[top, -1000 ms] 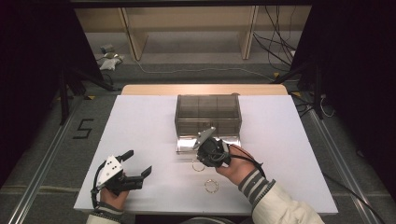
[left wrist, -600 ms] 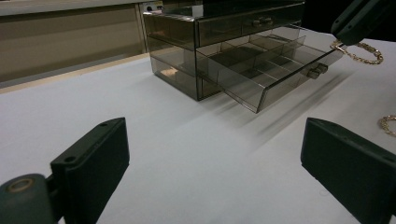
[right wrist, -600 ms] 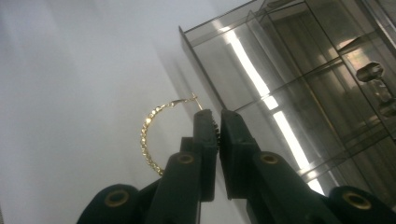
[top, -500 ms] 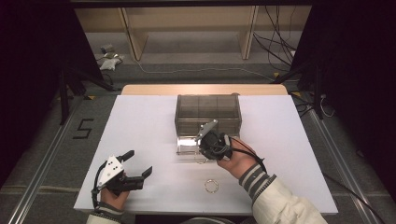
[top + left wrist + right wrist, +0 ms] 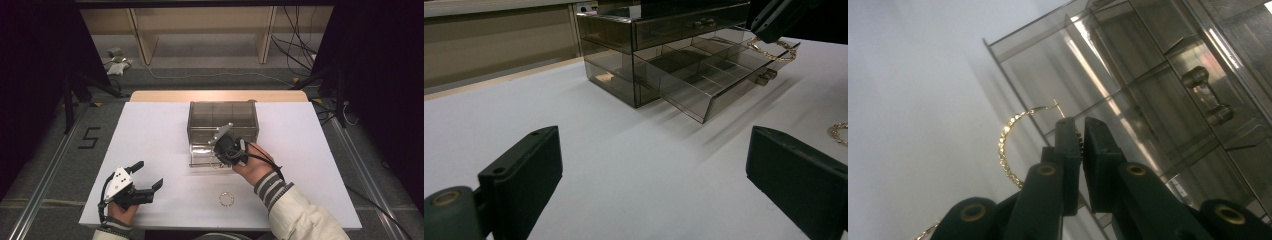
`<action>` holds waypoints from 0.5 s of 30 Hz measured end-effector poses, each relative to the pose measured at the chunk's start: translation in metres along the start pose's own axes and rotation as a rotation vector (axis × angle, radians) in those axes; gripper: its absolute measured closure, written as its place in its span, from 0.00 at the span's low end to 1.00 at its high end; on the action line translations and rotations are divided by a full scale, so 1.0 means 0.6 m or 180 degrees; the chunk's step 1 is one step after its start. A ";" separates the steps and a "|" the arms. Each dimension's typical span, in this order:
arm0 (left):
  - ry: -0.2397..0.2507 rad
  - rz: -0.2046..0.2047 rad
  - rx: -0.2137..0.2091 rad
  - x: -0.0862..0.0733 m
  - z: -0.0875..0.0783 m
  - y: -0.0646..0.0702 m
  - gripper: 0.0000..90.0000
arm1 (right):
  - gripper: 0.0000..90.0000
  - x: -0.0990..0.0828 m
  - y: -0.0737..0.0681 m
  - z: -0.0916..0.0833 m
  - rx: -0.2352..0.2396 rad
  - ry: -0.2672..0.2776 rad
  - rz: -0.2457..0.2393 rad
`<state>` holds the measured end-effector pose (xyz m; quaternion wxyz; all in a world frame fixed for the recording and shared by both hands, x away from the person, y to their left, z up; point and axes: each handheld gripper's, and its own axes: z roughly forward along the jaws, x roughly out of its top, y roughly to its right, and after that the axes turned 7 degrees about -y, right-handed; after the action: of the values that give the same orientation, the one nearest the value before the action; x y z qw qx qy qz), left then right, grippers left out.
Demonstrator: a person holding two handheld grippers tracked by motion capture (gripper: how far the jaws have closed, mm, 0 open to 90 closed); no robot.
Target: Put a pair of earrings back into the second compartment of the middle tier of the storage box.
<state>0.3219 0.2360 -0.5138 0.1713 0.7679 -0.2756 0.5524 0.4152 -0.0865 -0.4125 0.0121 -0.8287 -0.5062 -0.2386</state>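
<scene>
A smoky clear drawer box [image 5: 223, 116] stands mid-table with its bottom drawer [image 5: 204, 156] pulled out toward me. My right gripper [image 5: 221, 154] hangs over that drawer's front, shut on a gold beaded hoop [image 5: 1007, 146] that curls out to the left of its jaws [image 5: 1082, 134]. The divided drawer [image 5: 1128, 85] lies right behind the hoop. In the left gripper view the hoop [image 5: 774, 47] dangles just above the drawer's front wall [image 5: 724, 97]. My left gripper [image 5: 147, 175] rests at the near left, open wide [image 5: 654, 175] with nothing between its jaws.
A second gold ring [image 5: 226, 199] lies on the white tabletop [image 5: 150, 135] near the front, also at the right edge of the left gripper view [image 5: 839, 132]. The box's upper drawer [image 5: 684, 25] is closed. Dark floor and table legs surround the table.
My right gripper has edged away from me, onto the open drawer's front, carrying the gold hoop. The left gripper has stayed put.
</scene>
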 end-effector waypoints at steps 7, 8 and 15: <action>0.0001 0.0002 -0.0002 0.000 0.000 0.000 0.08 | 0.95 0.000 0.010 0.008 -0.0053 -0.0031 0.0059; 0.0003 0.0001 -0.0001 0.000 0.000 0.000 0.08 | 0.95 0.001 0.011 0.009 -0.0064 -0.0034 0.0075; 0.0002 0.0001 -0.0003 0.000 0.000 0.000 0.08 | 0.95 0.002 0.014 0.020 -0.0160 -0.0126 0.0072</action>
<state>0.3218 0.2362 -0.5137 0.1716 0.7676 -0.2759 0.5525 0.4273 -0.0865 -0.4210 -0.0161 -0.8390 -0.4908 -0.2345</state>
